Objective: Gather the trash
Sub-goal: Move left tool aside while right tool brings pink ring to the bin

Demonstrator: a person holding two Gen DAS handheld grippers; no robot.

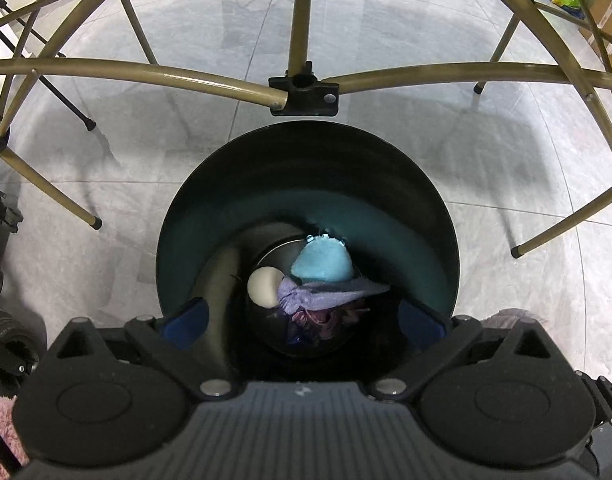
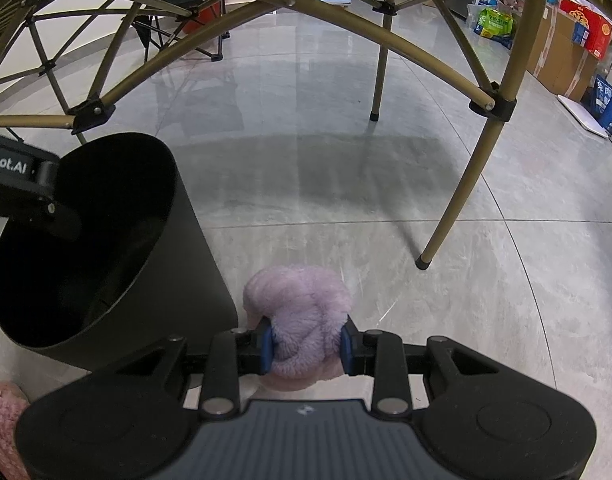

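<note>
Nearest me, my right gripper (image 2: 306, 346) is clamped on a fluffy lilac bundle (image 2: 300, 308) just right of the black bin (image 2: 178, 280); that piece still has to go in. My left gripper (image 1: 306, 322) hangs spread wide and empty over the bin's mouth, with blue and purple scraps (image 1: 325, 276) already at the bottom. Beyond stand brass table legs (image 2: 457, 200).

Left hand-held gripper (image 1: 306, 324) spread wide; right hand-held gripper (image 2: 306, 344) clamped.

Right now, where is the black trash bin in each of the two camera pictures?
Left wrist view: the black trash bin fills the centre, seen from above, with trash inside.
Right wrist view: the same bin stands at the left, tilted.
Shared landmark: the gold folding table frame above the grey tiled floor.
</note>
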